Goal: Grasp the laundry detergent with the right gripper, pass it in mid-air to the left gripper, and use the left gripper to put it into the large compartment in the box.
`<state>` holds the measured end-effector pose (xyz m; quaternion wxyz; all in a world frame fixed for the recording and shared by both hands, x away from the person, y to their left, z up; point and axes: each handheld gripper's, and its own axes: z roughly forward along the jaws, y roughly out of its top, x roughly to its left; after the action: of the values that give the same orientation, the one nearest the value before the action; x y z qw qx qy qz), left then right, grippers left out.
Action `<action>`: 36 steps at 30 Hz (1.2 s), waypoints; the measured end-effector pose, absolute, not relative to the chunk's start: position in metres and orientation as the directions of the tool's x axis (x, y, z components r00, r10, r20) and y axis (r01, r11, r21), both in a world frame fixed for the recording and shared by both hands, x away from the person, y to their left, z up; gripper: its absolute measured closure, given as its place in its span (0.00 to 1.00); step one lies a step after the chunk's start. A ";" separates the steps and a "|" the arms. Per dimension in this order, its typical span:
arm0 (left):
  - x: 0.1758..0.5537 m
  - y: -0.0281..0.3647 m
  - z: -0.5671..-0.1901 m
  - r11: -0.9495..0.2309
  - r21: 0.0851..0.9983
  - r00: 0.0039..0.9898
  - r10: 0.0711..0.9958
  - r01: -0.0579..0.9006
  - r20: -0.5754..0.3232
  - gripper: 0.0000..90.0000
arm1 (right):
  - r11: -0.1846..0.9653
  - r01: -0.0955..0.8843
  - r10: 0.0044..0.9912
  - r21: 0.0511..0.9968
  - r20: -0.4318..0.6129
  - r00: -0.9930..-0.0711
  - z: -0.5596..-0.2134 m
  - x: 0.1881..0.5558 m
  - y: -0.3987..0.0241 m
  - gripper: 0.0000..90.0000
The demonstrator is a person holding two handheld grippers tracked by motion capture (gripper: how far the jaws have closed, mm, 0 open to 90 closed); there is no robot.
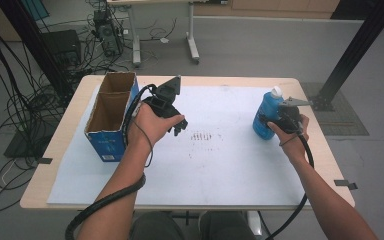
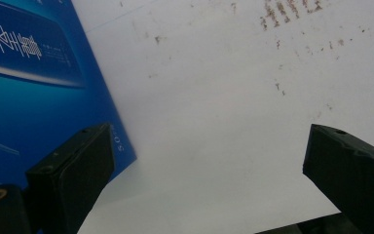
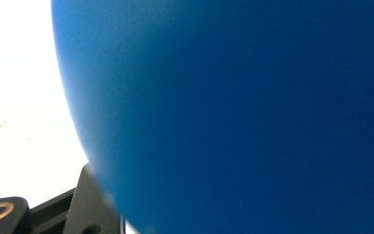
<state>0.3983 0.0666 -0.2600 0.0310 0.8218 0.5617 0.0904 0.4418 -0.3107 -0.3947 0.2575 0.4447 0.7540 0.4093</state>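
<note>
Right gripper (image 1: 275,122) clamped on the upright blue bottle (image 1: 266,117) at the right of the white mat (image 1: 220,165).
The open cardboard box (image 1: 111,117) stands far left across the mat, its long axis running near to far; the left gripper (image 1: 179,125), jaws spread and empty, hangs just beside it.

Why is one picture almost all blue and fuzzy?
In the right gripper view the blue bottle sits so close to the camera that it blurs, with washed-out white glare at the left; the left gripper view is sharper, showing specks on the white sheet; the high view is evenly lit.
</note>
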 end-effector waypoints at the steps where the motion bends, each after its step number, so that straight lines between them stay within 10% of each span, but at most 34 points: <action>1: 0.398 0.067 -0.260 -0.367 0.156 0.353 0.929 0.917 0.114 0.06 | 0.269 0.461 0.881 0.845 -0.023 -0.472 -0.395 0.442 -0.311 0.49; 36: 0.397 0.067 -0.259 -0.366 0.156 0.351 0.929 0.918 0.113 0.06 | 0.270 0.456 0.878 0.848 -0.023 -0.478 -0.395 0.442 -0.311 0.48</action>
<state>0.3970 0.0674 -0.2594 0.0325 0.8213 0.5622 0.0911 0.4421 -0.3114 -0.3950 0.2562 0.4421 0.7546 0.4117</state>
